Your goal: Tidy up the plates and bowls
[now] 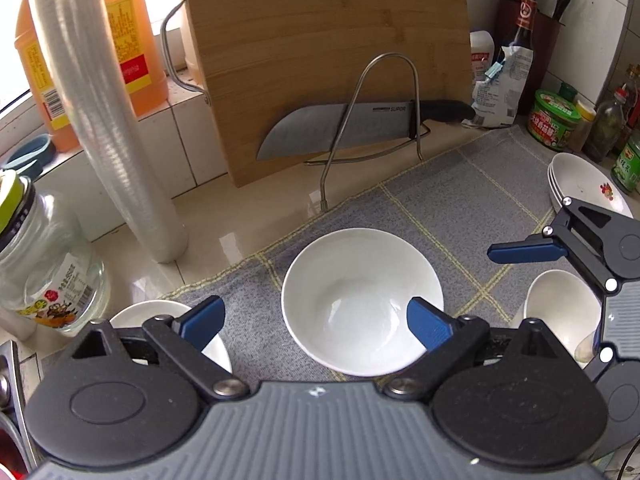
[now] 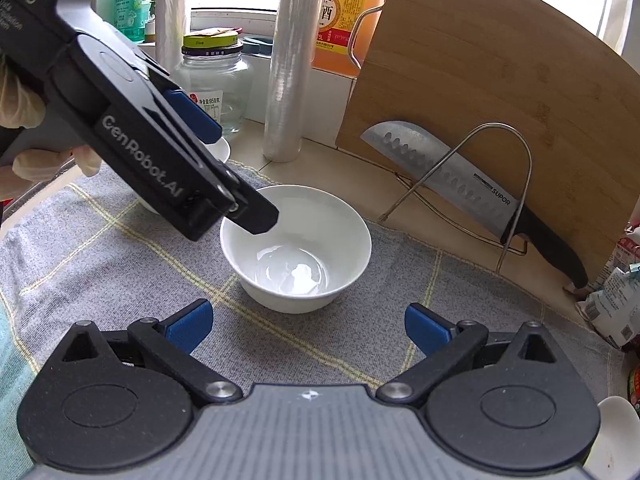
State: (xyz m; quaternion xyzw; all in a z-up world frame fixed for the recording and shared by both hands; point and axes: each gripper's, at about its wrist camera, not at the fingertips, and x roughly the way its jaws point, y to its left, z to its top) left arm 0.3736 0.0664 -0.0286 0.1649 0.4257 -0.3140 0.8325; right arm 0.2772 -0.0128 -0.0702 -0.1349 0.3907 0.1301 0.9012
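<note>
White bowl: a round, glossy white ceramic bowl [image 1: 362,300] stands upright and empty on the grey checked cloth [image 1: 440,200] that covers the counter [image 1: 248,220], in front of the bamboo cutting board [image 1: 320,60] and the knife [image 1: 344,128] in its wire rack.
Relation to left tool: the left tool [image 1: 316,324] hangs above the bowl's near-left rim, pointing steeply down; one blue pad overlaps the bowl's inner wall in the left wrist view, the other lies outside the rim toward a second white dish [image 1: 160,316].
Relation to right tool: the right tool [image 2: 308,326] is farther off, with bare cloth between its pads and the bowl, which lies straight ahead of it.
Nearer hand: left, by judgement.
Long axis: none; the bowl is round, so any grip across the rim serves.
Left tool state: jaws spread wide, nothing held.
Right tool state: jaws spread wide, nothing held.
Contact: whether the left pad touches the rim cannot be told.
Bowl condition: clean, unchipped where visible, light reflecting from its bottom.
Other dishes: stacked white plates [image 1: 580,184] at far right, apart from the bowl; a further white bowl [image 1: 560,312] beside the right tool.
Step judged: approach to a rim grasp, not yet closed.
</note>
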